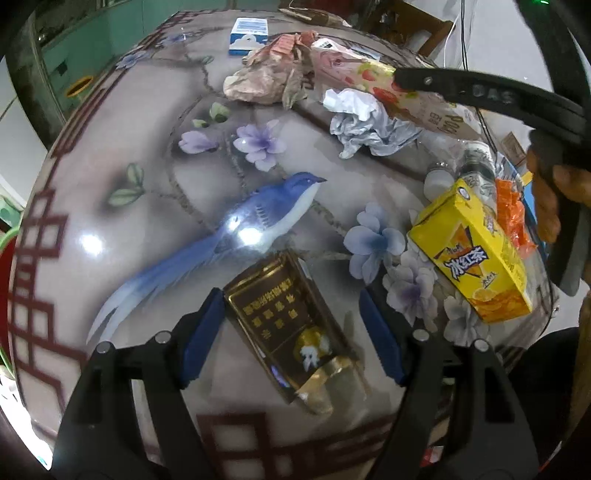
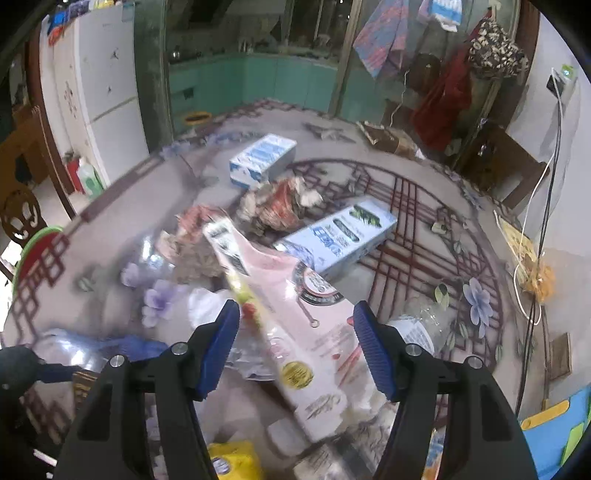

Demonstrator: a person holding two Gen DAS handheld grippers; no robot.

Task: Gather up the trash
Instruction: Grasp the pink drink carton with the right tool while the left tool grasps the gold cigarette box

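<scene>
My left gripper (image 1: 291,325) is open, its blue pads either side of a gold-brown cigarette pack (image 1: 291,332) lying on the patterned table (image 1: 110,229). My right gripper (image 2: 295,339) is open around a long pink carton (image 2: 295,325) that lies over other trash; the same carton (image 1: 369,81) shows in the left wrist view, with the right gripper's black finger over it. A yellow iced-tea carton (image 1: 476,254), crumpled white paper (image 1: 362,125), a crumpled pinkish wrapper (image 1: 266,77) and a clear plastic bottle (image 1: 472,170) lie nearby.
A blue-and-white box (image 1: 248,35) sits at the far edge; another blue-and-white box (image 2: 340,240) lies right of the pink carton. An orange wrapper (image 1: 511,218) lies by the yellow carton. Cables (image 2: 535,229) hang at the right. A red-green bin (image 2: 33,254) stands left of the table.
</scene>
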